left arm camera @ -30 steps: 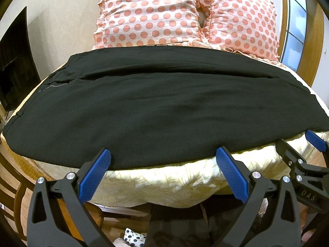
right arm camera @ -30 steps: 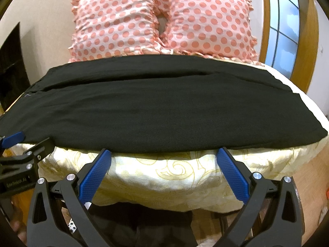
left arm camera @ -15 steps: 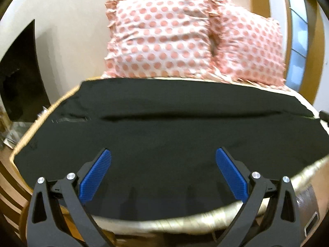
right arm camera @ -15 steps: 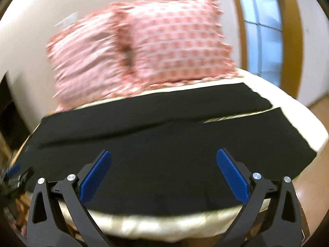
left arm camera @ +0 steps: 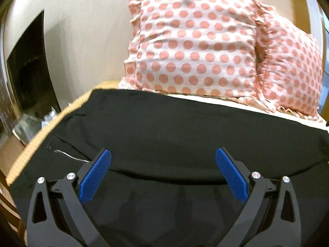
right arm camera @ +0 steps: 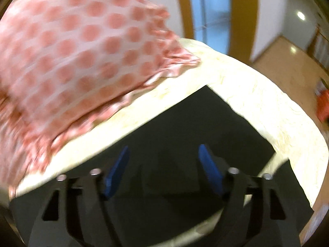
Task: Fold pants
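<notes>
Black pants [left arm camera: 174, 131] lie flat across a bed with a pale yellow cover. The left wrist view looks over their waist end, where a zipper [left arm camera: 67, 155] shows at the left. My left gripper [left arm camera: 163, 154] hovers over the cloth, open, nothing between its blue pads. In the blurred right wrist view the leg end of the pants [right arm camera: 205, 127] lies on the cover, its hem corner at the right. My right gripper [right arm camera: 163, 150] is above that end; its jaws are closing, and no cloth is visibly pinched between the pads.
Two pink polka-dot pillows [left arm camera: 195, 41] stand against the wall at the head of the bed. A dark screen [left arm camera: 28, 68] hangs at the left. The bed cover's edge [right arm camera: 287, 127] drops to a wooden floor [right arm camera: 287, 57] at the right, near a window [right arm camera: 205, 10].
Both grippers moved from the bed's near edge out over the pants, the left toward the waist end, the right far toward the leg end. The right jaws have narrowed.
</notes>
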### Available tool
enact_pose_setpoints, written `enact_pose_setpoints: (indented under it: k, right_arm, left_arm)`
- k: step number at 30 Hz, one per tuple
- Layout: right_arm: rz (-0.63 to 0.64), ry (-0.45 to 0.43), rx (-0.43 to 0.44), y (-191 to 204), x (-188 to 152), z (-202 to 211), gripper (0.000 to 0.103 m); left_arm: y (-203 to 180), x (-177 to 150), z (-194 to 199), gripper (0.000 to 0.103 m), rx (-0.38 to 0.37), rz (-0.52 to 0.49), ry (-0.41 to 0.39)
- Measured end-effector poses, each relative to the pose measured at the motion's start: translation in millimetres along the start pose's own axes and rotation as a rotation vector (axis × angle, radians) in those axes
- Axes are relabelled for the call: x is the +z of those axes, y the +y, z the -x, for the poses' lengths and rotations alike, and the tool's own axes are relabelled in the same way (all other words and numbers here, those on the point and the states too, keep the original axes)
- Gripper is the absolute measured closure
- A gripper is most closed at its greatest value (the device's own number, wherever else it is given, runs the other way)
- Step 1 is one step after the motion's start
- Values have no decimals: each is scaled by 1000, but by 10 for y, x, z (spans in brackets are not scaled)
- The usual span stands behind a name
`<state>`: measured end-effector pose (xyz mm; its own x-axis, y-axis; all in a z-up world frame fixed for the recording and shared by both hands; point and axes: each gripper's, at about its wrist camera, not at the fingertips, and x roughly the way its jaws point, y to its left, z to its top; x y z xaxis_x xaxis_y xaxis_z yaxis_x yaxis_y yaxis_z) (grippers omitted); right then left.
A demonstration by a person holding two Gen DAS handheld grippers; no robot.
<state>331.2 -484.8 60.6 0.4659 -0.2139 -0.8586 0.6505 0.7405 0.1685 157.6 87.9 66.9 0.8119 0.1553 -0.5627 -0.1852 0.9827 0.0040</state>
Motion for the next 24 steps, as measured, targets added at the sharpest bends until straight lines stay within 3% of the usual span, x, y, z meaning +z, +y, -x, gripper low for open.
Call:
enact_pose_setpoints:
  k: [6,10,13,14,16,18,21,24]
  right_arm:
    - [-85,18,-117,82,306,-512,37]
    - [-68,14,-227,189,395,-729,39]
    - [-52,-14,-262,164,373,-783,44]
    - [-44,-25,-265,149,363,-787,50]
    - [-43,-59,-249,79,310,-743,60]
    - [-64,-85,-212,-51,246,-671,84]
    - [-169,-87,-53,-389,176,-573,97]
    - [-214,-123,62,-589,75,-379,99]
  left_arm:
    - [-26,-41,-108,2,-52,-7,35]
    - [-32,-45,-199,2,-67,-3,77]
    - [30,-52,-240,2,-87,34,96]
    - [45,-54,-244,2,-93,42,98]
    - [82,-62,-254,2,-104,63,102]
    - [101,-68,-255,2,-109,74,103]
    - [125,-73,-236,2,-112,89,94]
    - [153,-75,-241,2,-117,104,97]
